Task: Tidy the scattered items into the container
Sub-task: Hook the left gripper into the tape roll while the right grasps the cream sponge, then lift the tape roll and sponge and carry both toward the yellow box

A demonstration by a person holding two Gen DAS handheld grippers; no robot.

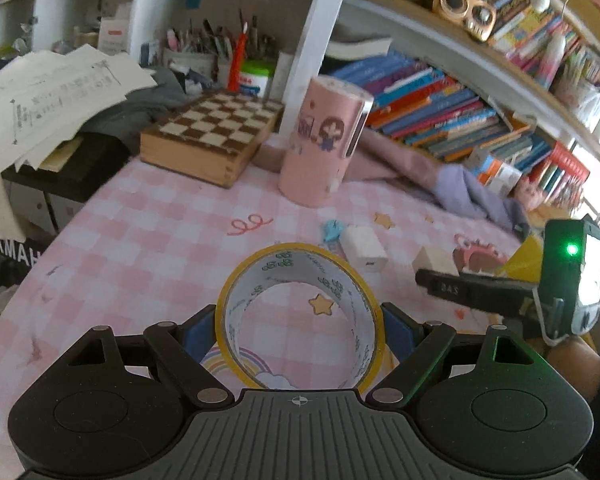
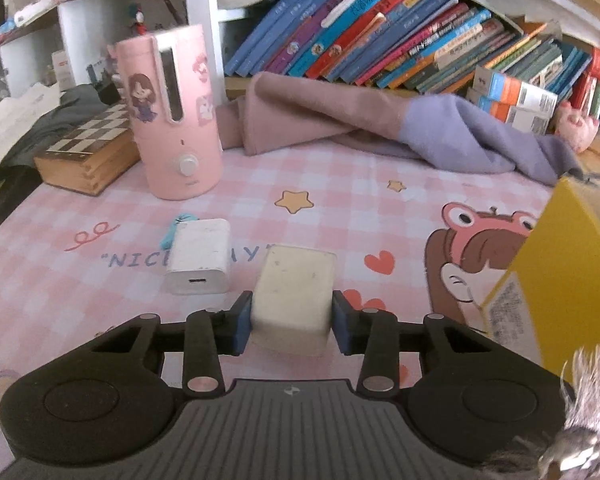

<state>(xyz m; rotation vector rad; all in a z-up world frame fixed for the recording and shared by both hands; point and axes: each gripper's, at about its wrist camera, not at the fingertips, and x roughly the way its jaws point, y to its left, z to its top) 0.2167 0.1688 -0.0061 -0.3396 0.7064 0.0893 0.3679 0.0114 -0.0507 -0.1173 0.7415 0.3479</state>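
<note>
Two views were compared. Only the left view showed the left gripper (image 1: 299, 322) clamped wide on a tape roll (image 1: 300, 312); only the right showed the right gripper (image 2: 292, 322) pinching a cream block (image 2: 294, 294) beside the yellow box (image 2: 556, 276).

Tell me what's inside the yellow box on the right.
Cannot tell: the right wrist view shows only the yellow box from outside, its outer wall and a printed label. Its wall hides the interior.

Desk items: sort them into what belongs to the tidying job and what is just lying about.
Job:
- tape roll, in the left claw
- cream block, in the right claw
- white charger
- yellow box

Lying about:
- chessboard box
- pink humidifier
- books
</note>
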